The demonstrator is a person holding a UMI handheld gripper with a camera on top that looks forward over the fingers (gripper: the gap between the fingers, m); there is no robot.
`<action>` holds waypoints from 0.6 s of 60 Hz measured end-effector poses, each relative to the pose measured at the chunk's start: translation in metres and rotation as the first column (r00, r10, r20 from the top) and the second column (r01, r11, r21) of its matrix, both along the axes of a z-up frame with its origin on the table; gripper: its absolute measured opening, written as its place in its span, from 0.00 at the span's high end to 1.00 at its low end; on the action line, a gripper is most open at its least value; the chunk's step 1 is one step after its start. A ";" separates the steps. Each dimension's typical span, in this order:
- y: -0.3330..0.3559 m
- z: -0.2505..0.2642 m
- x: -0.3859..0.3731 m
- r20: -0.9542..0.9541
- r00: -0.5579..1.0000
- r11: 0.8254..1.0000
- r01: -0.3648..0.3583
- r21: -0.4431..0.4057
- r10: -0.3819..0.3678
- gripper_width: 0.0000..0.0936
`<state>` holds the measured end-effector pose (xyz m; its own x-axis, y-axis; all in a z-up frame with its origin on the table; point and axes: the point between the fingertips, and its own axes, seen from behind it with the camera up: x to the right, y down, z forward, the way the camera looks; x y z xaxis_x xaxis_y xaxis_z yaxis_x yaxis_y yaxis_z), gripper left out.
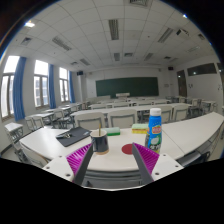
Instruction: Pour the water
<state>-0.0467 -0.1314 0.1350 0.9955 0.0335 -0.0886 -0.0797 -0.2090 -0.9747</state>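
A clear water bottle (154, 129) with a blue label and blue cap stands upright on the white table (185, 135), just beyond my right finger. A dark cup (100, 143) stands on the table ahead of my left finger. A flat red disc (128, 148) lies between cup and bottle. My gripper (112, 162) is open and empty, with nothing between the purple pads (146, 160). The fingers are short of all three things.
A dark notebook (73, 136) lies on the table left of the cup. Rows of desks and chairs (120, 117) fill the classroom beyond, with a green chalkboard (126, 87) on the far wall and windows at the left.
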 end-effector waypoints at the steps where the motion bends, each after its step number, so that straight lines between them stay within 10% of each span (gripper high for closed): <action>1: 0.001 0.001 0.003 0.005 1.000 1.000 0.008 0.004 -0.008 0.11; 36: 0.109 -0.049 0.160 0.092 0.959 0.963 0.268 0.024 -0.269 0.12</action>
